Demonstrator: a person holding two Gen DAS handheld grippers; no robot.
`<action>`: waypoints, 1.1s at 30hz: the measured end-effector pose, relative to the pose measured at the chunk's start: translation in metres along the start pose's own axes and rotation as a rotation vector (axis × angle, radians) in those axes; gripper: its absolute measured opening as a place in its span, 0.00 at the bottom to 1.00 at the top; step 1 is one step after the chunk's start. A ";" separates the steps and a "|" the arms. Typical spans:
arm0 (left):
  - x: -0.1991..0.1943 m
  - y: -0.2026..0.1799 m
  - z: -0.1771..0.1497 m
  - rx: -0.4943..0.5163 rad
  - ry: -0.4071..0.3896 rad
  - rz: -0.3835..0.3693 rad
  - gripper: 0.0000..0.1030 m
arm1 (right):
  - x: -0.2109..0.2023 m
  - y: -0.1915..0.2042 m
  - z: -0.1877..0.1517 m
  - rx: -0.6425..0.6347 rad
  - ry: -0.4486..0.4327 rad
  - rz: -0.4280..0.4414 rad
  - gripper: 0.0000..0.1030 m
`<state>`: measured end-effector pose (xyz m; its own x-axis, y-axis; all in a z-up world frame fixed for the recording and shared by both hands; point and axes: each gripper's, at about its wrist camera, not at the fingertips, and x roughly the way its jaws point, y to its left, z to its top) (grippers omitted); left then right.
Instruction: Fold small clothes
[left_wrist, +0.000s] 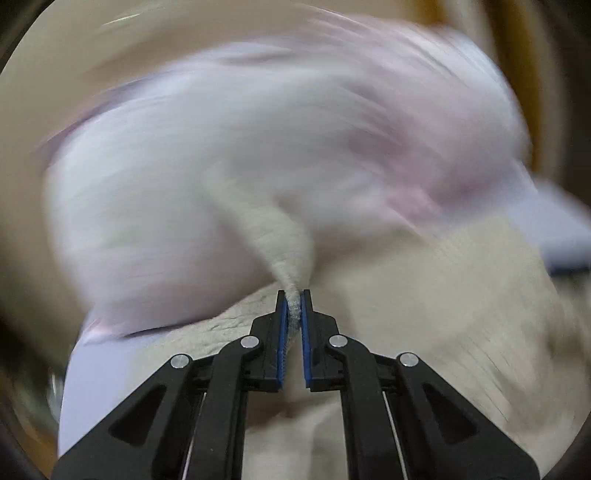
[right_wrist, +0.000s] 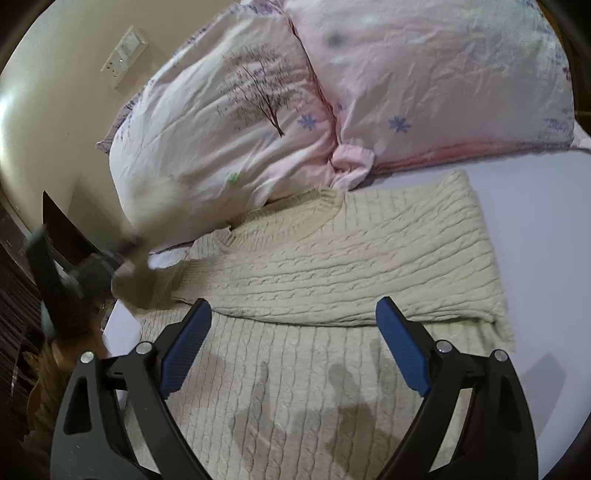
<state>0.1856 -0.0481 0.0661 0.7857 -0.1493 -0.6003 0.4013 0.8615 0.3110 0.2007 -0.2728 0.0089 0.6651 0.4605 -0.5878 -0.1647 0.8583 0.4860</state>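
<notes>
A cream cable-knit sweater (right_wrist: 332, 258) lies on the bed, its right sleeve folded across the chest. My right gripper (right_wrist: 293, 314) is open and empty, hovering just above the sweater's body. My left gripper (left_wrist: 294, 299) is shut on a bunched piece of the sweater's cream knit (left_wrist: 280, 240), lifted off the bed; that view is heavily motion-blurred. In the right wrist view the left gripper (right_wrist: 125, 254) shows as a blur at the sweater's left edge, holding the left sleeve.
Two pink-and-white patterned pillows (right_wrist: 332, 92) lie behind the sweater, touching its collar. The lavender bedsheet (right_wrist: 535, 240) extends to the right. A cream wall with a switch plate (right_wrist: 123, 55) is at the left, dark furniture (right_wrist: 22, 295) below it.
</notes>
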 end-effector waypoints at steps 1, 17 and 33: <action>0.009 -0.032 -0.005 0.091 0.035 -0.030 0.08 | 0.001 -0.005 0.000 0.022 0.012 -0.001 0.88; -0.082 0.023 -0.127 -0.232 0.186 -0.039 0.52 | 0.085 -0.015 0.028 0.105 0.204 -0.030 0.17; -0.083 0.028 -0.159 -0.321 0.231 -0.069 0.60 | -0.004 -0.040 0.027 0.127 -0.122 -0.220 0.43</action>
<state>0.0569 0.0655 0.0075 0.6206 -0.1303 -0.7732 0.2534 0.9665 0.0404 0.2244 -0.3153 0.0089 0.7586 0.2287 -0.6101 0.0812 0.8959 0.4368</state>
